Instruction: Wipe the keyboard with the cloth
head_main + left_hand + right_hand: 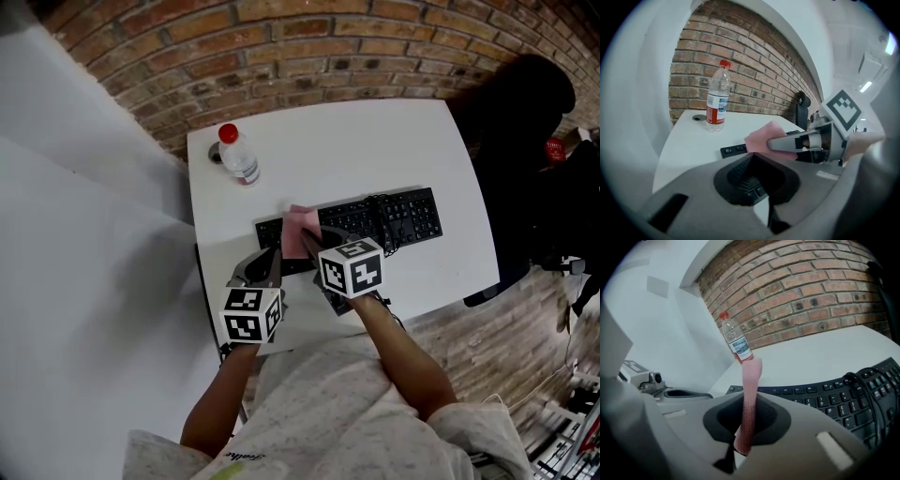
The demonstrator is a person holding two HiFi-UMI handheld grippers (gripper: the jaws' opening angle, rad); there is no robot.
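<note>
Head view: keyboard [394, 217] lay on the white table [375, 141]. Pink cloth [298, 228] sat over its 9 o'clock end, pinched by the right gripper [309, 241]. Left gripper [272, 262] was just beside the cloth, at 7 o'clock. Bottle [239, 157] stood at 11 o'clock of the keyboard.

Left gripper view: jaws pressed together, nothing between; cloth at 12 o'clock.

Right gripper view: jaws clamped on the cloth, which stood upright; keys at 3 o'clock.

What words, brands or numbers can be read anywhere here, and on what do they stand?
No text reads clearly.
Clear plastic bottle with red cap: red-and-white label, print too blurred.
Black keyboard: key legends too small.
Pale shirt: print near hem blurred.
Black-and-white marker cubes, left and right: square patterns only, no letters.
</note>
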